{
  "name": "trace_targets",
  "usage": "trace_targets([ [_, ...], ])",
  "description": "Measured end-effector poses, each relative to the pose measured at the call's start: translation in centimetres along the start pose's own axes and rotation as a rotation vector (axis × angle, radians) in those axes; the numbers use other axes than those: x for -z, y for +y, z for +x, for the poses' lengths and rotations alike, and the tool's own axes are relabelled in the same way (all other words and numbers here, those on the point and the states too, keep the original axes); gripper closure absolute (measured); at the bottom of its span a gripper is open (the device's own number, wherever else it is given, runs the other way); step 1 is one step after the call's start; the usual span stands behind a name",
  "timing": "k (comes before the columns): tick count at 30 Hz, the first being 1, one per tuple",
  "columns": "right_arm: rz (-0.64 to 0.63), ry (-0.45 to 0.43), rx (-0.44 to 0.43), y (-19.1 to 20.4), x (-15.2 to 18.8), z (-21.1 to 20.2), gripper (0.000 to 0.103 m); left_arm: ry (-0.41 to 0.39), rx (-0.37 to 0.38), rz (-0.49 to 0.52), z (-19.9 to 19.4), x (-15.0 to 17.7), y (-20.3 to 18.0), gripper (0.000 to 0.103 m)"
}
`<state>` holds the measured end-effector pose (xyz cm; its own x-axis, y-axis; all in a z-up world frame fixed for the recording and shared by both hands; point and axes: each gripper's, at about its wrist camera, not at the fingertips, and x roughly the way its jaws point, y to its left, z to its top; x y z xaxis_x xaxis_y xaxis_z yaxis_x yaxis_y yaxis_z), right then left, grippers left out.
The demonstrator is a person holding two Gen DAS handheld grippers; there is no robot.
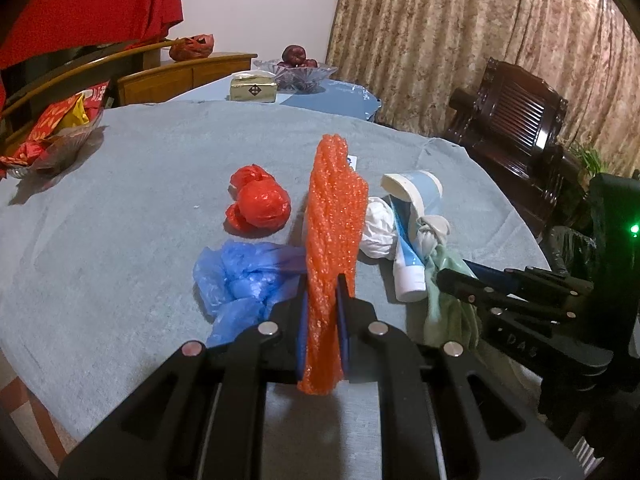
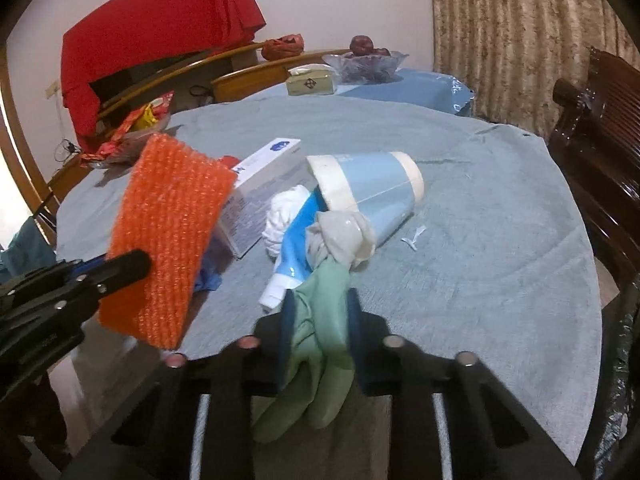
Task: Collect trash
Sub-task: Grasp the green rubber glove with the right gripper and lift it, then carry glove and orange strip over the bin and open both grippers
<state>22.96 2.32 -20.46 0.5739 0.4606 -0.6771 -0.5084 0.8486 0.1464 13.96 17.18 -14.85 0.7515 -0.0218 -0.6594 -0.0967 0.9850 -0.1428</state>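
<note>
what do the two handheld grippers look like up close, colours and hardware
Both the left gripper and the right gripper are matte black linkage frames with slotted bars and round silver pivot pins. Their jaws carry blue pads. In the left wrist view the right gripper's body shows a small green light and faint embossed lettering.

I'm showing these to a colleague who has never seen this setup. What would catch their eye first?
Probably the bright orange mesh sheet, standing upright, clamped in the left hand-held gripper. Next, the pale green bag pinched in the right hand-held gripper. Behind them, on the grey-blue tablecloth, lie a red bag, a blue bag and a tipped blue-and-white cup.
</note>
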Motion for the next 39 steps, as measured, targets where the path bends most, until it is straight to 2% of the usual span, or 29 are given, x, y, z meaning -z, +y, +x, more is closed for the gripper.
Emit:
trace_targets([
  [4, -0.009, -0.022, -0.016, 0.0, -0.3, -1.5, 0.088, -0.006, 0.001, 0.005, -0.4, 0.0, -0.5, 0.091],
  [16, -0.001, -0.116, -0.019, -0.3, -2.0, -7.1, 0.088, -0.045, 0.017, 0.029, -2.5, -1.1, -2.7, 0.091],
  [30, 0.035, -0.222, 0.053, -3.2, -2.3, -14.3, 0.088, -0.105, 0.078, 0.089, -5.4, -2.8, -7.8, 0.091],
  [39, 0.077, -0.277, 0.121, -6.3, -1.3, -18.7, 0.088, -0.113, 0.16, 0.142, -6.0, -3.1, -12.7, 0.091],
])
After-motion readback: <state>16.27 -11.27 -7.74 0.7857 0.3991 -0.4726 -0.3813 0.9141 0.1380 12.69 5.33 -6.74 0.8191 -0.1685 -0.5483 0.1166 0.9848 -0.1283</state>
